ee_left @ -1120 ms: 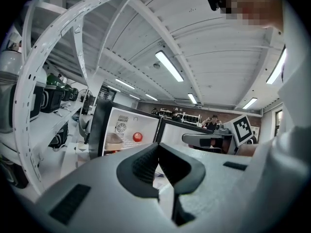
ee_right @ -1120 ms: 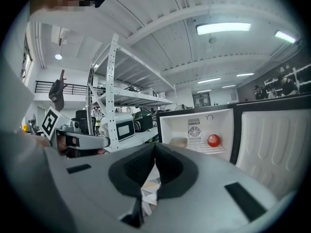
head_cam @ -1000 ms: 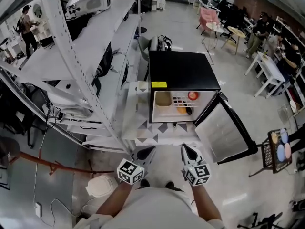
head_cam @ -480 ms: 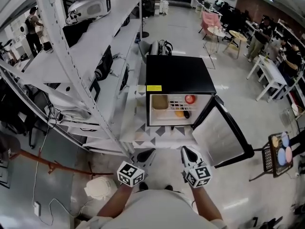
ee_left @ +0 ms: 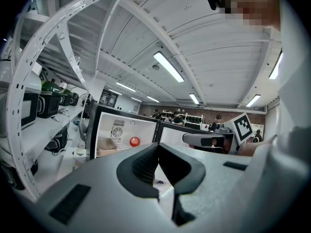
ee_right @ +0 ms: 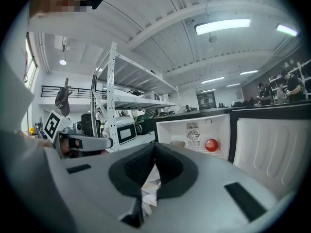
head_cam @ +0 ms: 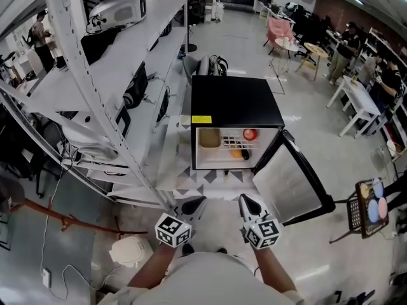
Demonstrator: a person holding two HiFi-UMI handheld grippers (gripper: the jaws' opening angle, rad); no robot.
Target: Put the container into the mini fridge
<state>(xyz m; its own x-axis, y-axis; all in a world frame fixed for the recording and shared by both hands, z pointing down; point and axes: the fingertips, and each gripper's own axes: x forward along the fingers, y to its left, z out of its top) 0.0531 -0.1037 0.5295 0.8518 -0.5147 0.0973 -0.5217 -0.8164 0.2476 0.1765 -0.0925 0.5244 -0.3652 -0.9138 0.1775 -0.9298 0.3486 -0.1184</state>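
Both pairs of jaws are pressed together, empty — left gripper (head_cam: 193, 205) and right gripper (head_cam: 248, 203) side by side. Ahead of them the tan container (head_cam: 210, 138) sits inside the open mini fridge (head_cam: 236, 100), so placing looks done; shutting the door (head_cam: 289, 183), beyond the right gripper, seems next.

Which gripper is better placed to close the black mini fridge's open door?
Right, probably: the right gripper is nearer the white-lined door, which stands open toward that side; the left gripper is farther from it. Both are shut, empty.

Tan container (head_cam: 210, 138) inside black mini fridge (head_cam: 236, 100), door open.
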